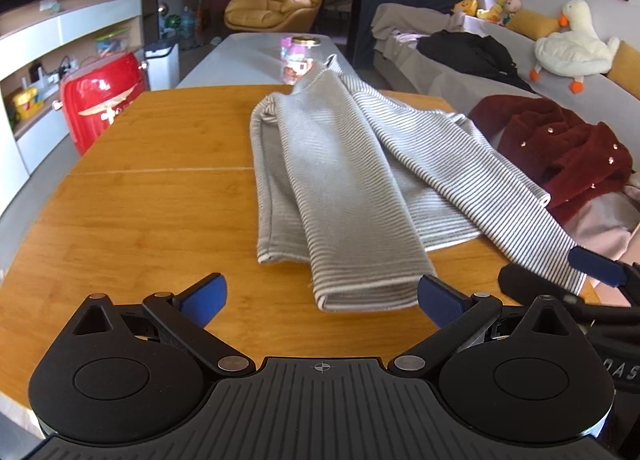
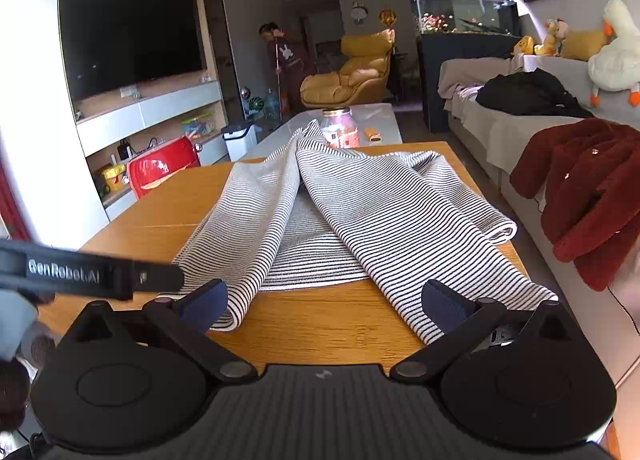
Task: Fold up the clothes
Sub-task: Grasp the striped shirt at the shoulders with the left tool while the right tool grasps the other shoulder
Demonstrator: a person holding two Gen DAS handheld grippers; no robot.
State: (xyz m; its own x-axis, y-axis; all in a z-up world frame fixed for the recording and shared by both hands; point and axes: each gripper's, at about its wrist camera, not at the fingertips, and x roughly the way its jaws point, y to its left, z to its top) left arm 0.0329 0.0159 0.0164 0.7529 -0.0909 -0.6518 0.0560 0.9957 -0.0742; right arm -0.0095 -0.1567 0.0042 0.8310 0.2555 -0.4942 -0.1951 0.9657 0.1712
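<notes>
Striped garment (image 1: 340, 187) lay on the wooden table (image 1: 160, 199), centre of the left wrist frame, running from the far edge toward the camera. Fine grey-and-white horizontal stripes; knit looked thin and soft. Two long sleeves were folded inward over the body and crossed near the top, making an inverted V. The left-of-frame sleeve lay flat, its cuff end (image 1: 368, 296) just ahead of the left gripper (image 1: 320, 300). The other sleeve ran diagonally to the lower right of frame, its cuff hanging past the table edge beside the right gripper's blue pad (image 1: 596, 264). Hem of the body showed as a pale band at lower centre, under the sleeves.

Left gripper: jaws spread wide, nothing between them, blue pads (image 1: 204, 296) either side of the near cuff.

In the right wrist view the garment (image 2: 348, 211) sat mid-frame with darker-looking stripes. Right gripper (image 2: 326, 300): jaws wide, empty; the right-of-frame sleeve end touched or overlapped its right pad (image 2: 444, 304), cannot tell which. The left gripper's body (image 2: 80, 272) crossed the left edge.

Beyond the table: a glass jar (image 1: 300, 59), a dark red coat (image 1: 560, 151) on the sofa, a plush goose (image 1: 572, 47), a yellow armchair (image 2: 352, 75), a person (image 2: 284, 59) at the back.
</notes>
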